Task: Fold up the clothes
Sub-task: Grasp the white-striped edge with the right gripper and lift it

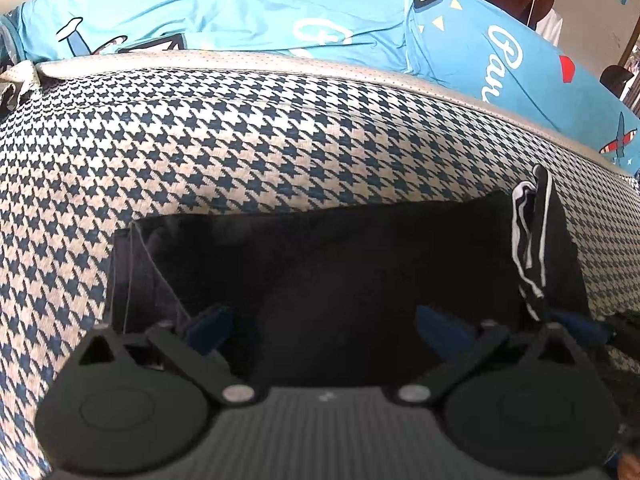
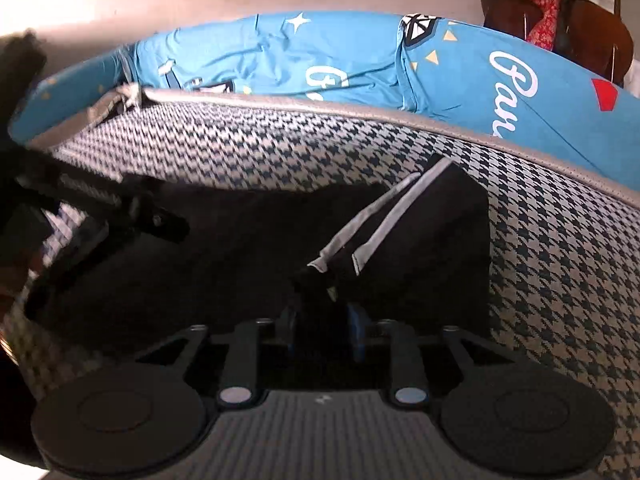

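left tool (image 1: pixel 324 326): I see its blue fingers (image 1: pixel 210 328) spread wide over the dark cloth, nothing between them.
right tool (image 2: pixel 324 330): I read it as clamped on a fold of the black garment (image 2: pixel 248 248); its fingers (image 2: pixel 356 334) sit close together with cloth bunched between.
garment: black with white stripes (image 2: pixel 384 208), lying on the houndstooth cover (image 1: pixel 260 136), part folded, striped edge turned up on the right side.
surface: looks like a bed or cushion, grey piped edge (image 1: pixel 248 60).
behind: blue printed sheet (image 1: pixel 248 4) along the far edge.
left tool from right view: dark and blurred at far left (image 2: pixel 120 216).
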Motion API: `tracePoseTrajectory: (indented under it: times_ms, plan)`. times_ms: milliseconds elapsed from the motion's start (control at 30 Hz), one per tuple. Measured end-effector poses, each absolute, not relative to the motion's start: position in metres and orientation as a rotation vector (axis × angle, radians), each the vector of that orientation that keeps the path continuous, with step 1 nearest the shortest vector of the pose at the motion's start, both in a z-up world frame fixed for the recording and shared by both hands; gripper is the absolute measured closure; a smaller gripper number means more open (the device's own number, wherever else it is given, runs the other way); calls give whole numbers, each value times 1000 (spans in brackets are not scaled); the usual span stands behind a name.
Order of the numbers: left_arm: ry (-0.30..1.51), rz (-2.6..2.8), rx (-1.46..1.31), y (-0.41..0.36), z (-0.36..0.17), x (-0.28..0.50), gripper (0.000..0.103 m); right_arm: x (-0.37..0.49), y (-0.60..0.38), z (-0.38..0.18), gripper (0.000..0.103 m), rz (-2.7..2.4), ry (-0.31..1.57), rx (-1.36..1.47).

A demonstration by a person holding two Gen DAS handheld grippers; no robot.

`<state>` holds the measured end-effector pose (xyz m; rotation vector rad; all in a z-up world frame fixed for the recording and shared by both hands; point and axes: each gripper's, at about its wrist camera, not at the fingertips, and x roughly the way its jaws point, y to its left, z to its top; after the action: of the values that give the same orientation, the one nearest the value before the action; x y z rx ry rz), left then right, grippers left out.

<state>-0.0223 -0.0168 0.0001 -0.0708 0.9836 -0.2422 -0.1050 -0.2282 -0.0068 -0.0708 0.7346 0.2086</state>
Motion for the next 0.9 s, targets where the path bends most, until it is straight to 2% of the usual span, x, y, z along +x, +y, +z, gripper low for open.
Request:
tracePoseTrajectory:
  times_ms: [200, 367, 700, 900]
  plan:
    - [980, -237, -83, -11, 1, -20, 0, -114, -261, 27, 77, 265, 651, 139]
    - [979, -229, -85, -8, 1, -20, 0, -102, -280, 35, 76, 98, 590, 169]
    - [981, -234, -82, -4, 0, -20, 0, -64, -298, 34, 76, -79, 608, 270]
    - [986, -242, -88, -1, 0, -19, 0, -34, -308, 9, 76, -83, 698, 386]
